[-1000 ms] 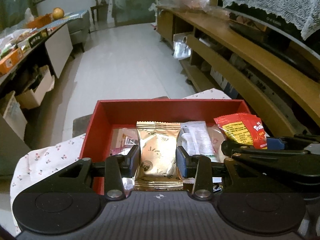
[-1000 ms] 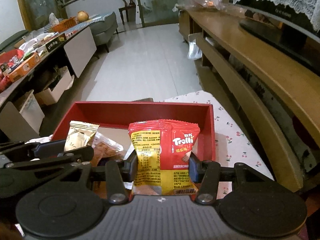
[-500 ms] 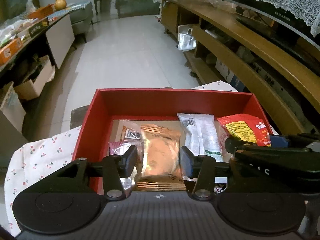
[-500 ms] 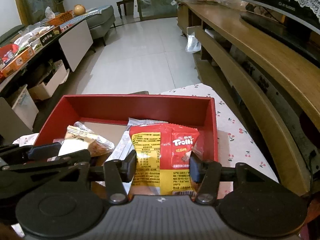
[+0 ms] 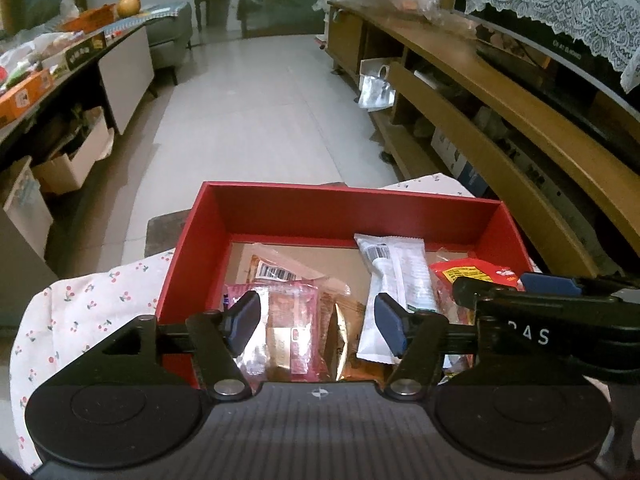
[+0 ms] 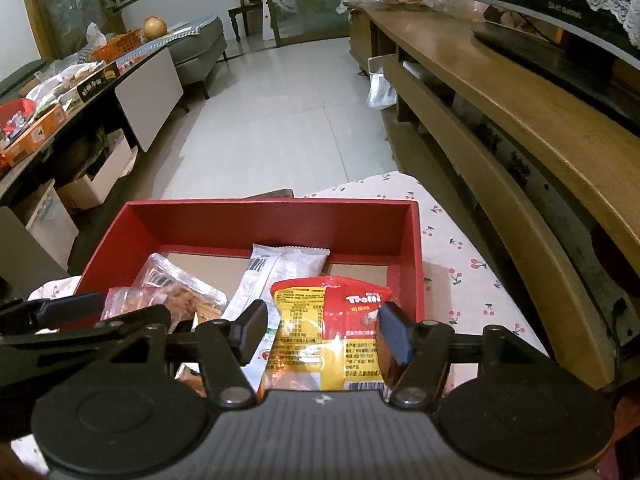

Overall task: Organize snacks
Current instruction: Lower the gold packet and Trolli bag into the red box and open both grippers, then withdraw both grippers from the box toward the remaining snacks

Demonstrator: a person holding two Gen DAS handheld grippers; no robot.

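Observation:
A red box (image 5: 200,240) sits on a cherry-print cloth and holds several snack packets. My left gripper (image 5: 318,325) hangs over its near left side. Its jaws are opening and its pads touch nothing. Below the gap lie a gold packet (image 5: 345,336) and a pink packet (image 5: 292,316). A white packet (image 5: 400,276) lies in the middle. My right gripper (image 6: 323,335) is over the near right side, jaws opening. The red and yellow Trolli packet (image 6: 328,320) lies loose between the fingers, leaning back into the red box (image 6: 416,248).
The cherry-print cloth (image 6: 460,264) spreads past the box on both sides. A long wooden shelf unit (image 6: 520,128) runs along the right. On the left a low table (image 6: 80,76) carries boxes and bags. Tiled floor (image 5: 260,100) stretches ahead.
My left gripper let go of the gold packet, which dropped flat into the box. The right jaws widened and the Trolli packet sank and tilted back between them.

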